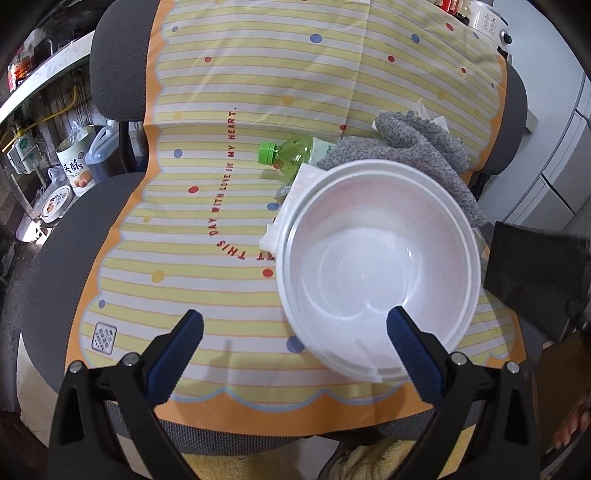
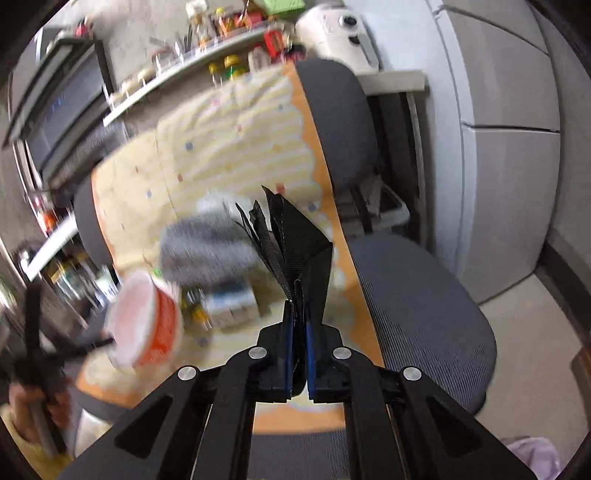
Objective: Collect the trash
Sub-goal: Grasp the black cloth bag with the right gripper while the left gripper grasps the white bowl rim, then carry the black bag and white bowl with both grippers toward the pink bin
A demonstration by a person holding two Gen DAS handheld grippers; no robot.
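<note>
A white disposable bowl (image 1: 376, 266) with an orange outside (image 2: 147, 321) is tilted above the striped mat (image 1: 207, 110). My left gripper (image 1: 295, 325) is open wide; its right finger (image 1: 413, 347) sits at the bowl's near rim, and whether the bowl rests on it I cannot tell. A green plastic bottle (image 1: 291, 155), white tissue (image 1: 284, 221) and a grey cloth (image 1: 413, 147) lie behind the bowl. My right gripper (image 2: 298, 332) is shut on a black trash bag (image 2: 295, 240), which also shows at the right edge of the left wrist view (image 1: 535, 266).
The mat covers grey office chairs (image 2: 417, 306). A small box (image 2: 229, 302) lies on the mat, blurred. Tins and a jug (image 1: 77, 162) stand on the floor at left. Grey cabinets (image 2: 509, 147) and a white appliance (image 2: 332, 33) stand at right.
</note>
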